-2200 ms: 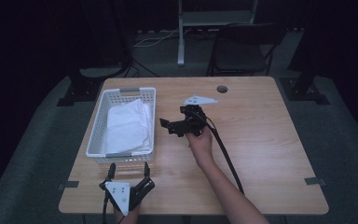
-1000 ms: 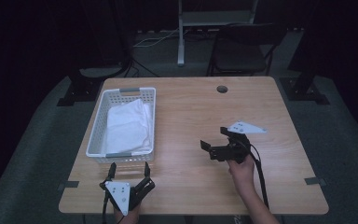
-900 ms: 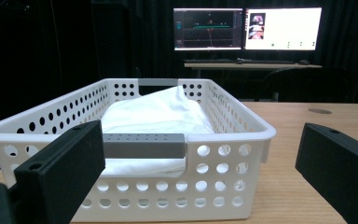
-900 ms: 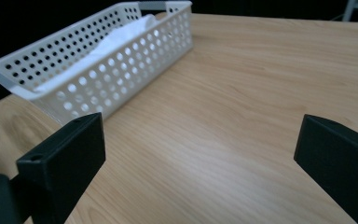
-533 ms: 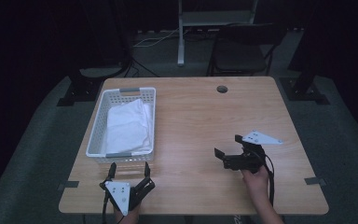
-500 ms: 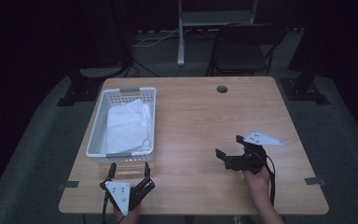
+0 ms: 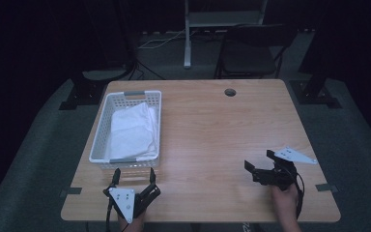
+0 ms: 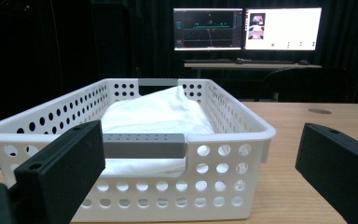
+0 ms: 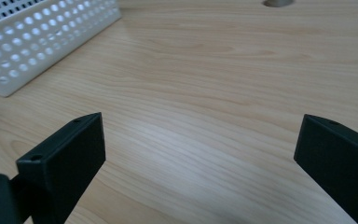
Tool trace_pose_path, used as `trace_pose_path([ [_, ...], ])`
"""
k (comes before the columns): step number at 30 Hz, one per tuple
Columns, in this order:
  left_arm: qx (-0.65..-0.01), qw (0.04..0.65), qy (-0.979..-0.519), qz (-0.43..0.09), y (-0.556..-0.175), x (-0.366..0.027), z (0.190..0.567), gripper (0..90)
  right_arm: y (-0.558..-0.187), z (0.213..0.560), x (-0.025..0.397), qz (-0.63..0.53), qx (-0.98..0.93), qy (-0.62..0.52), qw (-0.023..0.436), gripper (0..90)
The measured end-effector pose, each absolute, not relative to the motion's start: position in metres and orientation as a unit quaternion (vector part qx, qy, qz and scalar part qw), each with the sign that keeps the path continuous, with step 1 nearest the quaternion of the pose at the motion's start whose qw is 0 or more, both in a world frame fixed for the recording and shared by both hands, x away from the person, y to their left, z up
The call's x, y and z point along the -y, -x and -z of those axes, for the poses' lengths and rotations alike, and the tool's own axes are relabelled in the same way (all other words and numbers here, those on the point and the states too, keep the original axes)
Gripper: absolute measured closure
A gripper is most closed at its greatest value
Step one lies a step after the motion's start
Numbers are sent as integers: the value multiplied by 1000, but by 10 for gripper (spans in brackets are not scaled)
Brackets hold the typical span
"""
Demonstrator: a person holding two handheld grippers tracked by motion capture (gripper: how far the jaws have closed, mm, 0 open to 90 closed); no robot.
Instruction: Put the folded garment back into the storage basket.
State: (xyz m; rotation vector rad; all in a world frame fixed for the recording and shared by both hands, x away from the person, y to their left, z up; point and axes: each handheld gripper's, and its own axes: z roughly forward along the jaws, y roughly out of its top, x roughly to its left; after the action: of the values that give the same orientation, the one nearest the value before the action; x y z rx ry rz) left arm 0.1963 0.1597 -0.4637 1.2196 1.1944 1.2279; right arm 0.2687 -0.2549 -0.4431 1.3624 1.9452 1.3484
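Near the table's (image 7: 203,140) front edge, both empty grippers (left gripper (image 7: 132,178), right gripper (image 7: 258,166)) are held spread wide, so probably the white cloth (image 7: 131,129) in the basket (image 7: 125,163) gets grabbed next.

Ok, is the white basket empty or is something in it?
Not empty. The white basket holds a folded white cloth; in the left gripper view the cloth rises about level with the rim.

High view: dim, underexposed; tabletop (image 7: 212,140) moderately lit from above, surroundings near black, detail soft and slightly grainy. Left gripper view: white basket (image 8: 135,154) evenly lit and sharp; monitors (image 8: 247,29) behind blown out to glare; background dark. Right gripper view: bright, soft sheen on the wood grain; near jaws slightly blurred; faint shadow beside the basket wall (image 9: 37,42).
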Motion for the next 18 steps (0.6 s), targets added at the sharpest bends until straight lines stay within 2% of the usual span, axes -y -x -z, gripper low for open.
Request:
trace_pose_path([
  [18, -490, 501, -502, -507, -195, -160, 464, 22, -246, 453, 278, -476, -673, -518, 229, 17],
])
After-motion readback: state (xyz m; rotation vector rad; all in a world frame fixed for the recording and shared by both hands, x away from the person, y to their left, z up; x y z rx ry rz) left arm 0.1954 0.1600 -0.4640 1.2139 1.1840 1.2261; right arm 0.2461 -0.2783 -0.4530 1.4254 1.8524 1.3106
